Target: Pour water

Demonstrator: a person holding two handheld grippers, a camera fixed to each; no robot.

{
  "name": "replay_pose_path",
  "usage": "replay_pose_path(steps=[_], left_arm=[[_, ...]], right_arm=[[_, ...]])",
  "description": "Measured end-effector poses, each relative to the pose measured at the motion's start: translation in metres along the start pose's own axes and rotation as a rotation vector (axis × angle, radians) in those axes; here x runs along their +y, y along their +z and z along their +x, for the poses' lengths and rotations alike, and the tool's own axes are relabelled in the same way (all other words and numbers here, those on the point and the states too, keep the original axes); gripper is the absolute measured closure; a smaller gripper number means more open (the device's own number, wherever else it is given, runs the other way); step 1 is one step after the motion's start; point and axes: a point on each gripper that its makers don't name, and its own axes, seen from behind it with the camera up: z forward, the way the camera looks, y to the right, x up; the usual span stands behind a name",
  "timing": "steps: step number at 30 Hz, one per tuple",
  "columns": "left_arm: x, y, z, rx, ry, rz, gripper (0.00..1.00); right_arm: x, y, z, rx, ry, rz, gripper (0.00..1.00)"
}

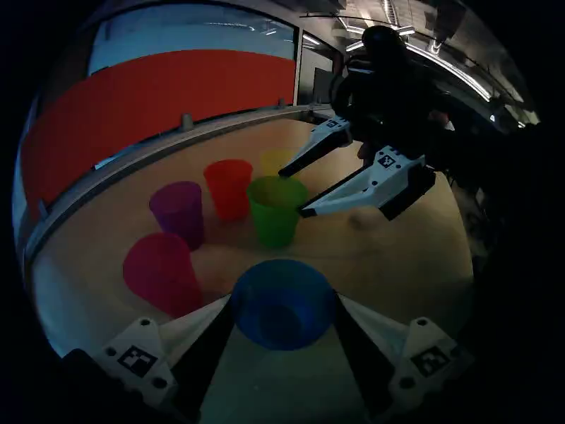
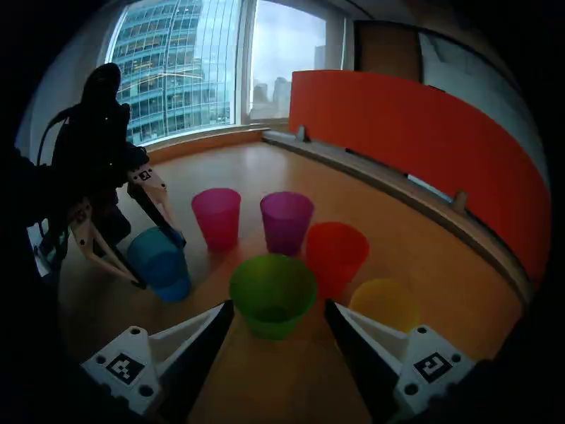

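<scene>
The blue cup (image 1: 282,318) is pinched across its wall by the left gripper (image 1: 283,298), on the side of the cluster farthest from the table's (image 2: 247,162) partition edge. The right gripper (image 2: 277,304) is held spread around the green cup (image 2: 272,286), not yet closed. Thin plastic is judged: light, slick, easily squashed, so it is best taken mid-wall, gently. Water cannot be made out. Smooth wood is seen below, a red partition (image 2: 424,134) along one edge, windows (image 2: 183,71) beyond.
</scene>
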Motion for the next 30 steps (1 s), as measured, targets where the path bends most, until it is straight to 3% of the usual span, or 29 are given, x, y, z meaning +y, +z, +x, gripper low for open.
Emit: replay_pose_path(steps=[15,30], left_arm=[[0.0,0.0,-0.001,0.003,0.0,0.001,0.11],[-0.001,0.005,-0.006,-0.006,0.008,0.012,0.13]], right_arm=[[-0.004,0.027,0.006,0.002,-0.012,0.009,0.0],[-0.004,0.025,0.004,-0.007,-0.015,0.004,0.06]])
